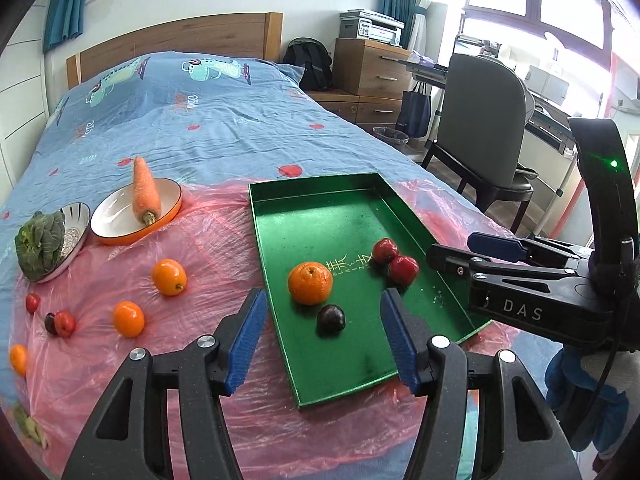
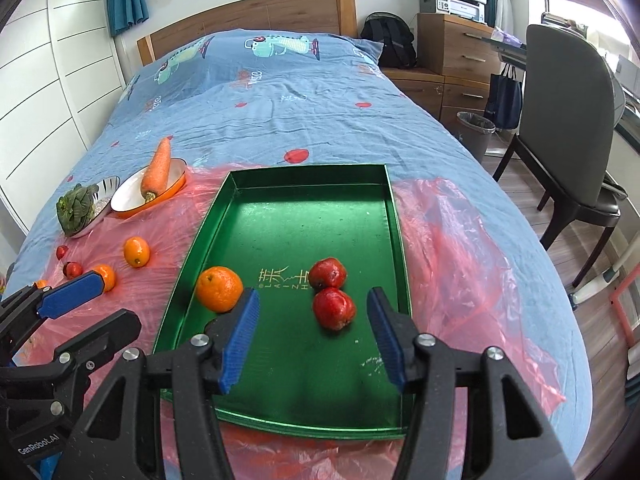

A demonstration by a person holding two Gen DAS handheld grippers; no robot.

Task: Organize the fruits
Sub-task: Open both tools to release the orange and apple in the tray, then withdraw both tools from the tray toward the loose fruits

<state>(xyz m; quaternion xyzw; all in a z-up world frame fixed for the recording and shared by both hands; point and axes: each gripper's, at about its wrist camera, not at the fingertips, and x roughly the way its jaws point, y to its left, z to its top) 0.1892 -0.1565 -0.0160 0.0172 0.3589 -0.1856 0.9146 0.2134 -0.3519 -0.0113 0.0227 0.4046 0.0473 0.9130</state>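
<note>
A green tray lies on pink plastic on the bed. It holds an orange, a dark plum and two red fruits. My left gripper is open and empty, just above the tray's near end by the plum. My right gripper is open and empty over the tray, near the red fruits; it shows in the left wrist view. Loose oranges and small red fruits lie left of the tray.
An orange-rimmed bowl holds a carrot. A striped bowl holds leafy greens. A grey chair, drawers and a bin stand right of the bed.
</note>
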